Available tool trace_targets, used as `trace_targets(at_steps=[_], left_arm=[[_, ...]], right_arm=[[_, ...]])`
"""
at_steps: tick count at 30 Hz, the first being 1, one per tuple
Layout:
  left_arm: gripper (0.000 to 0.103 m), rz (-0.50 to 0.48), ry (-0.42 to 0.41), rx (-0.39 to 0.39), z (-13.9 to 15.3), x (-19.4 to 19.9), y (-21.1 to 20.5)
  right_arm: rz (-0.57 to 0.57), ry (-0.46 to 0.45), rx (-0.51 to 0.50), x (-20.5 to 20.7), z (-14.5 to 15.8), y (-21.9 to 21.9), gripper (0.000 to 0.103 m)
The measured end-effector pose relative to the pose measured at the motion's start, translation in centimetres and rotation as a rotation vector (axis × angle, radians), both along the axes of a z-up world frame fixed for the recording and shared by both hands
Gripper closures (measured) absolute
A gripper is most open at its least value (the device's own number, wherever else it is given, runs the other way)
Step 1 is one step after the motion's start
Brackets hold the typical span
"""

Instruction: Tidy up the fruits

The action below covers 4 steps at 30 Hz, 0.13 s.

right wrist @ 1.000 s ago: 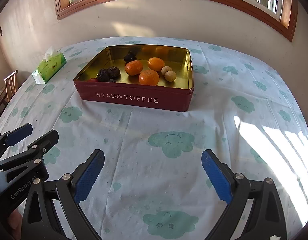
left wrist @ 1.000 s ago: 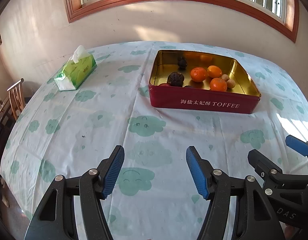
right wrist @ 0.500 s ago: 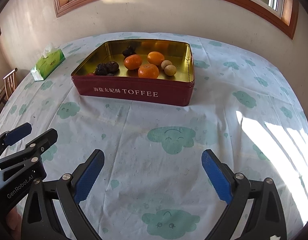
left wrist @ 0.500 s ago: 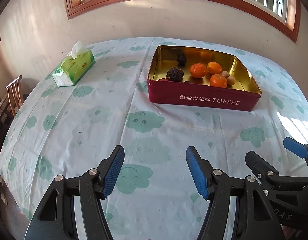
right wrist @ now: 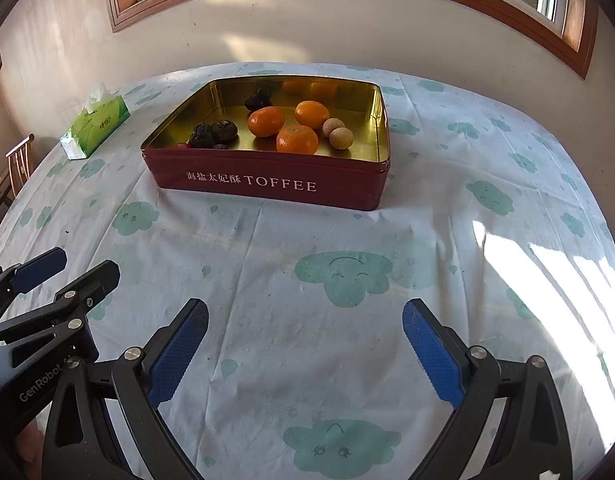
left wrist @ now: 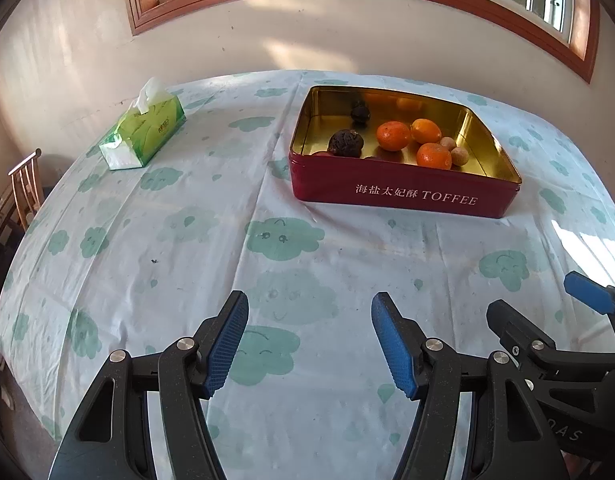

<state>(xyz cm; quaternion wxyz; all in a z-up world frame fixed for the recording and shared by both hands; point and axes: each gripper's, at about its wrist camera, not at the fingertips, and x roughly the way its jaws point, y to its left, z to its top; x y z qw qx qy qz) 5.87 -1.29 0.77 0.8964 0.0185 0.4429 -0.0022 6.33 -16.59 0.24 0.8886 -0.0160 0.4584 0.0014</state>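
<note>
A red toffee tin [left wrist: 403,194] [right wrist: 267,184] with a gold inside stands on the far half of the table. It holds three oranges [left wrist: 393,136] [right wrist: 297,139], two small tan round fruits [left wrist: 459,156] [right wrist: 341,138] and several dark wrinkled fruits [left wrist: 345,143] [right wrist: 223,130]. My left gripper [left wrist: 309,344] is open and empty above the cloth, well short of the tin. My right gripper [right wrist: 305,348] is open and empty too, near the table's front. Each gripper shows at the edge of the other's view.
A green tissue box [left wrist: 145,136] [right wrist: 95,126] lies at the far left of the table. The tablecloth [left wrist: 187,240] is pale with green clouds. A wooden chair [left wrist: 25,184] stands past the left edge. A wall with a window is behind.
Both grippers have tilted or moved a little, so the tin sits slightly lower and nearer in both views. Both stay open and empty. The fruits have not moved.
</note>
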Motion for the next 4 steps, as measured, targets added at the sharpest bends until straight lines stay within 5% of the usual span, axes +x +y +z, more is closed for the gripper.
trace_targets(at_steps=[4], left_arm=[[0.038, 0.001, -0.005, -0.002, 0.06, 0.0, 0.07]], right_arm=[[-0.001, 0.002, -0.003, 0.05, -0.06, 0.02, 0.007]])
